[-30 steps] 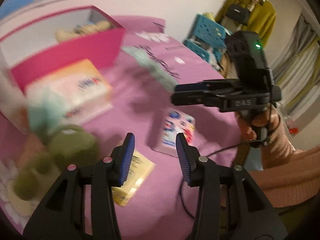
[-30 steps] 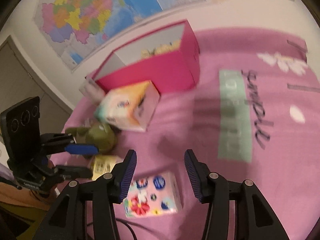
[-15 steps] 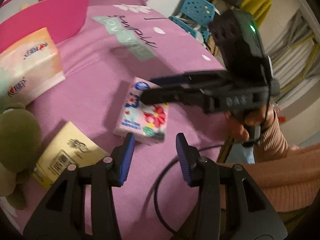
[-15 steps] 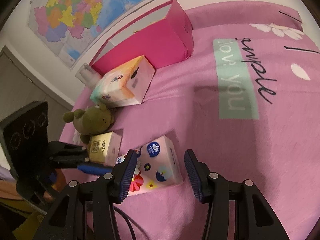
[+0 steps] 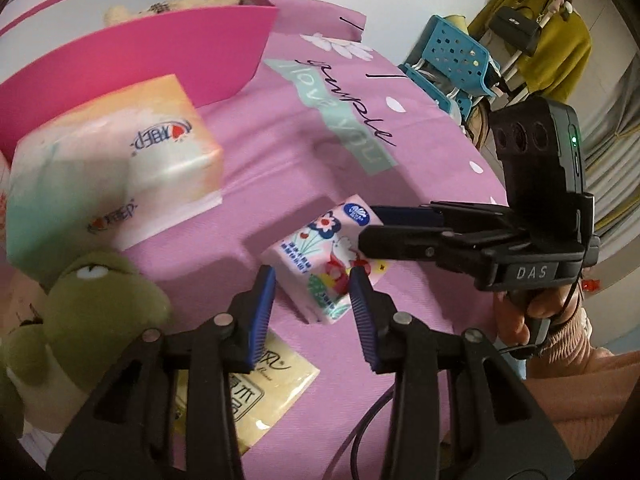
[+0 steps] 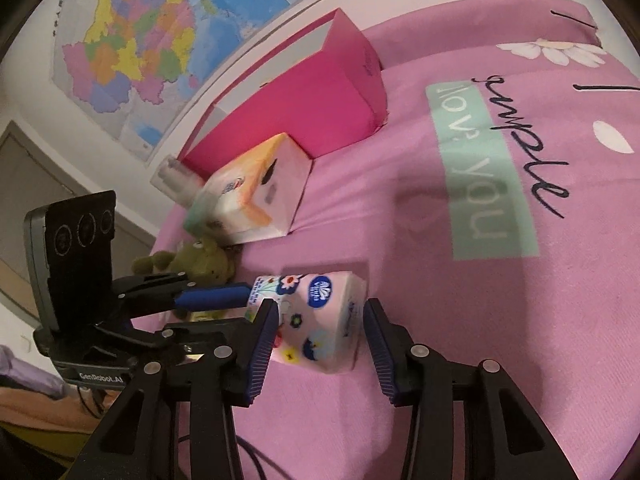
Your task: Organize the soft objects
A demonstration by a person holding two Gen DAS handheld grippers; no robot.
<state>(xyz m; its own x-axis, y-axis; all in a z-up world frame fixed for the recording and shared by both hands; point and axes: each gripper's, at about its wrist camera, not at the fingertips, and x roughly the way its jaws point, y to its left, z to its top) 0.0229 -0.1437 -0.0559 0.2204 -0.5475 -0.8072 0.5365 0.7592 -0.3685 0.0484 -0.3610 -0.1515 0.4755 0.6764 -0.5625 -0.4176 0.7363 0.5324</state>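
A small flowered tissue pack lies on the pink cloth. My right gripper straddles it, and its jaws are closing with a thin gap still showing at the right pad. In the left wrist view the right gripper reaches in from the right. My left gripper hangs over the pack's near corner, jaws closing, pads clear of it. A green plush frog, a large tissue box and a yellow tissue pack lie to the left.
An open pink box stands at the back with a beige plush toy inside. A clear container sits beside it. A blue crate stands past the table's far edge. A cable trails near me.
The left gripper has come down and closer to the flowered pack, whose corner now sits between its pads. The right gripper's pads have narrowed around the pack.
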